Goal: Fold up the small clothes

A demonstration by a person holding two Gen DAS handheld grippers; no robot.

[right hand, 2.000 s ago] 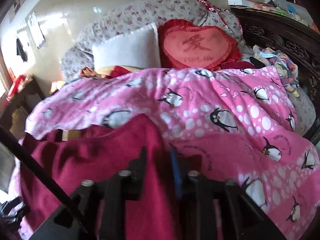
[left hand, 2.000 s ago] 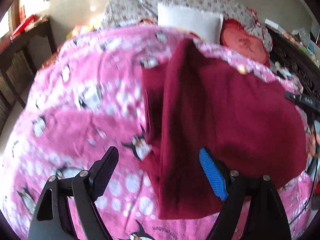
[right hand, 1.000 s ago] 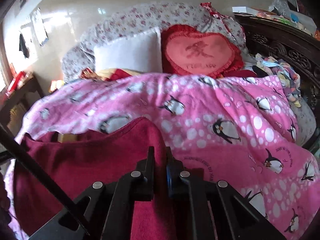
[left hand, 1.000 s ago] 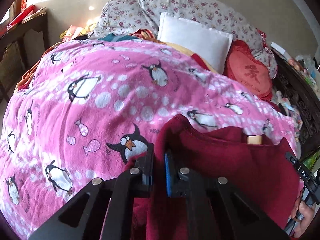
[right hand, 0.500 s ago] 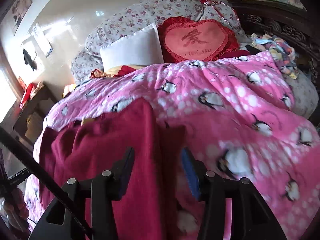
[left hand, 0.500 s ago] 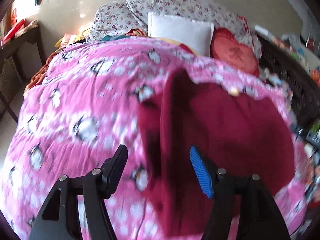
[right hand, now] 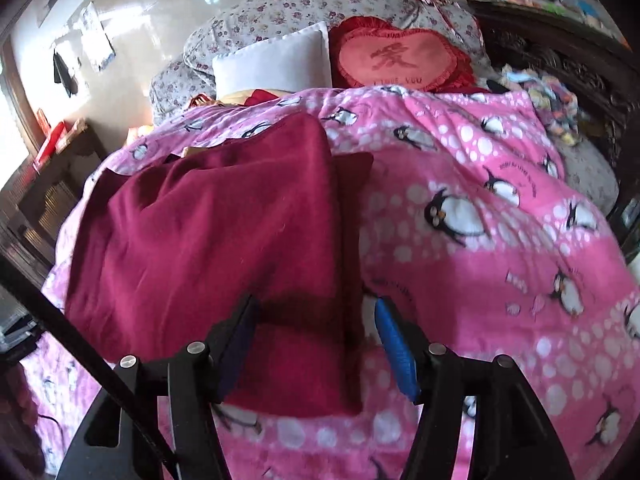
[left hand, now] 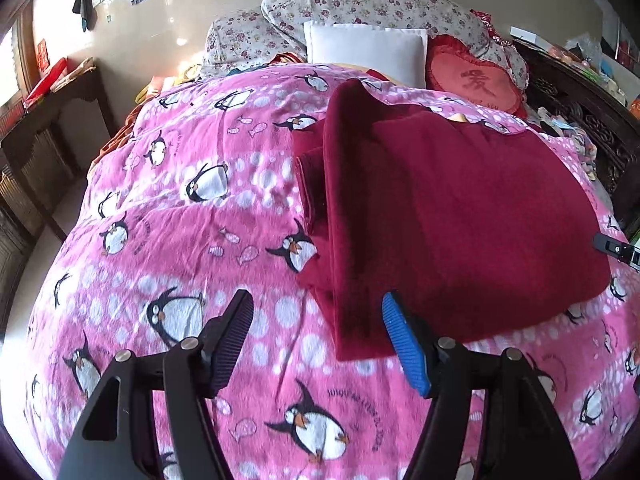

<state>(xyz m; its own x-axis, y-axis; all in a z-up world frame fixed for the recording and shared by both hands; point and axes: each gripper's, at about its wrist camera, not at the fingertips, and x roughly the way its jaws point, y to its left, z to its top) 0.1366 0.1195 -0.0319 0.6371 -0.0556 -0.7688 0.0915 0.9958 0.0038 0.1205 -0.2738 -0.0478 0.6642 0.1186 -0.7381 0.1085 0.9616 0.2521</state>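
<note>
A dark red garment (left hand: 452, 216) lies folded on the pink penguin blanket (left hand: 180, 240), with its folded edge on the left in the left wrist view. My left gripper (left hand: 320, 340) hovers over the garment's near left corner. Its jaws are opening and its pads press on nothing. In the right wrist view the garment (right hand: 220, 220) has its fold on the right. My right gripper (right hand: 316, 344) hangs above its near right corner, jaws opening, with the cloth lying loose below them. The tip of the right gripper (left hand: 616, 248) shows at the right edge of the left wrist view.
A white pillow (left hand: 364, 48), a red heart cushion (right hand: 400, 60) and floral bedding (left hand: 380, 4) lie at the head of the bed. Dark carved wood (right hand: 560, 64) runs along the right side. A wooden side table (left hand: 48, 116) stands to the left.
Both grippers were shut on the raised edge of the garment and have let it go. They have drawn back toward the near side, and the folded layer now lies flat.
</note>
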